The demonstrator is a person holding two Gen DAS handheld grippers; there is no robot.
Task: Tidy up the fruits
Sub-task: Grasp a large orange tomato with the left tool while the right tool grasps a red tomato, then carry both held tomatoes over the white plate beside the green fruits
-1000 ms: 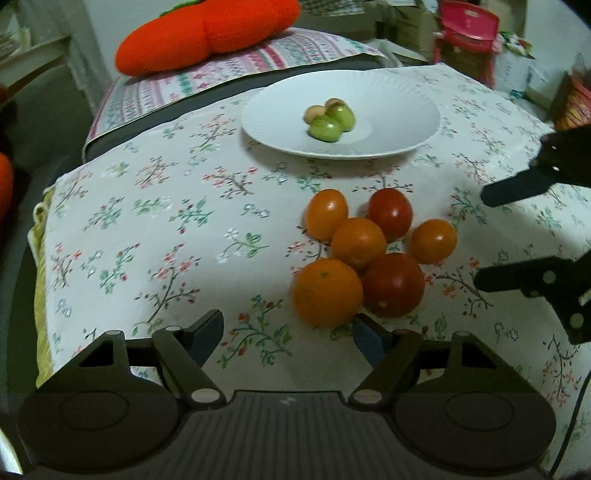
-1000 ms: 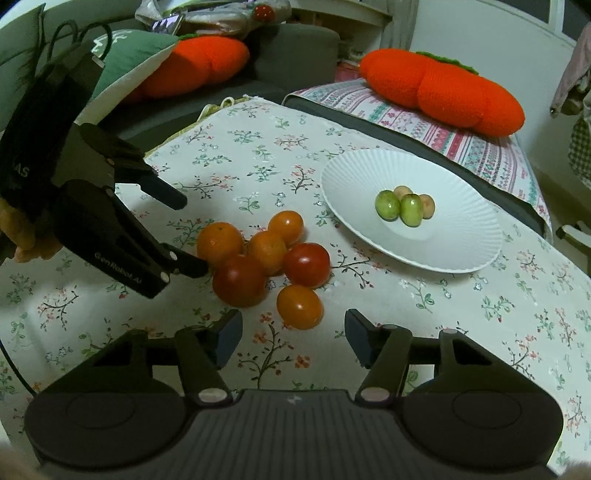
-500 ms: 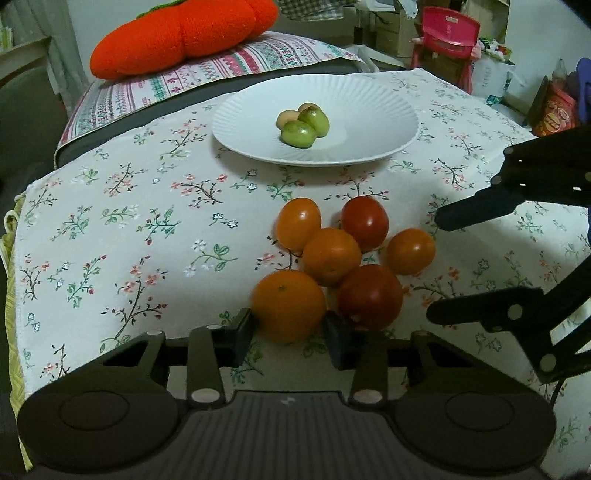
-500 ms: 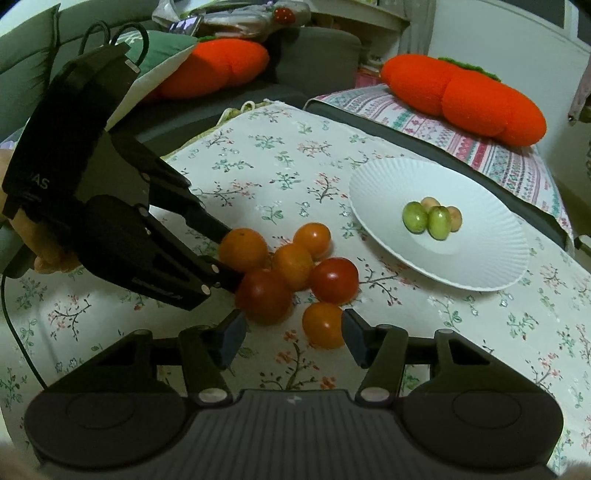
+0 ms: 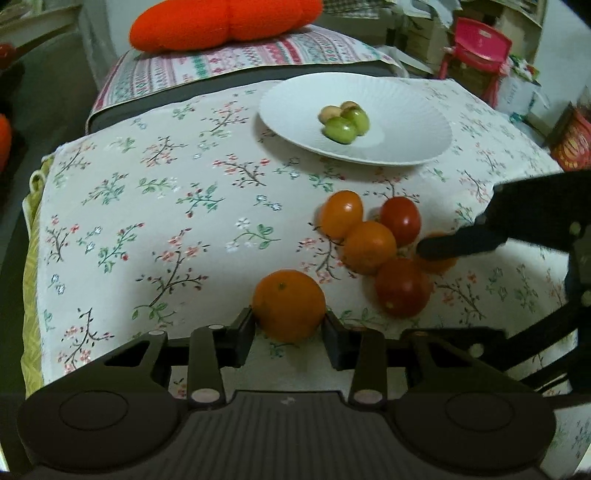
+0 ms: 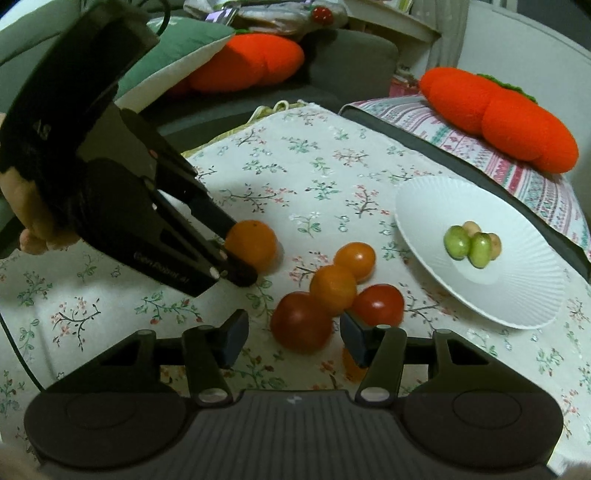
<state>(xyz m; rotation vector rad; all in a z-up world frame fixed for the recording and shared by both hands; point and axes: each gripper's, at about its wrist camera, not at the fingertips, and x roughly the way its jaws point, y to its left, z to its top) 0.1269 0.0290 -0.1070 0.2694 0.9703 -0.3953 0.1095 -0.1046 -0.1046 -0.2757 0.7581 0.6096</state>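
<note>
My left gripper (image 5: 289,324) is shut on an orange (image 5: 289,304), pulled a little away from the pile; it also shows in the right wrist view (image 6: 252,243). The pile holds orange and red tomatoes (image 5: 369,246) on the floral cloth. My right gripper (image 6: 293,338) is open, its jaws on either side of a dark red tomato (image 6: 301,326); a small orange tomato (image 6: 351,365) is half hidden behind its right finger. A white plate (image 5: 406,147) holds several small green and tan fruits (image 5: 345,122).
The floral tablecloth (image 5: 147,221) covers the table. An orange plush cushion (image 5: 221,22) lies on a striped cover behind the plate. A red child's chair (image 5: 476,48) stands at the back right. The right gripper's fingers (image 5: 461,245) reach into the pile.
My left gripper closed on the orange and drew it left, away from the pile. My right gripper moved forward so its jaws flank the dark red tomato.
</note>
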